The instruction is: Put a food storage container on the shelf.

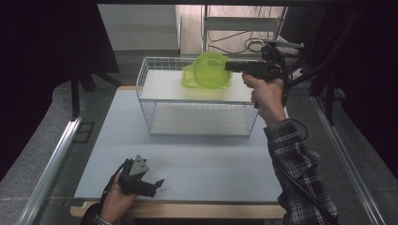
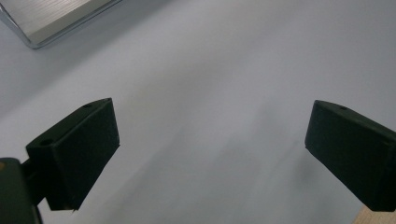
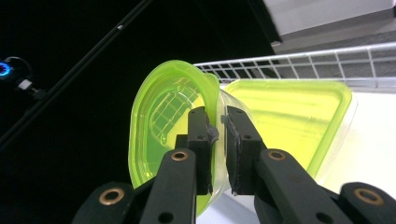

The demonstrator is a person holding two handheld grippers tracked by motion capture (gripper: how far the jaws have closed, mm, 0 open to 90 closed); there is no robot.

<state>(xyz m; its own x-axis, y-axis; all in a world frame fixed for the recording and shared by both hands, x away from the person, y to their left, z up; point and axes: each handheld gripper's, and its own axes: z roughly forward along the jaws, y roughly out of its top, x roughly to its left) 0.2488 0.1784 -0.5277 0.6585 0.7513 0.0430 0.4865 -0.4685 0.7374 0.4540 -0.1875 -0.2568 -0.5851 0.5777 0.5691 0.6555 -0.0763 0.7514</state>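
The right hand-held gripper [image 1: 233, 66] is up above the wire basket [image 1: 197, 96] at the far side of the counter [image 1: 187, 159], pointing leftward across the basket's top shelf. Its jaws are pinched narrow on the wall of a green container [image 1: 211, 69], which hangs tilted on its side at the jaw tips — mouth turned away from the hand. In the right gripper view the grip is plain: one jaw sits inside the green container [image 3: 163, 116], the other outside, the thin plastic wall squeezed between them right at the right hand-held gripper [image 3: 218, 135]. Just behind it, lying flat on the basket's white top shelf, is a second green tray [image 3: 299, 116].

The left hand-held gripper [image 1: 157, 185] rests low at the near edge of the counter, well apart from the basket — its jaws spread wide with nothing between them, bare counter [image 2: 210, 93] beneath.
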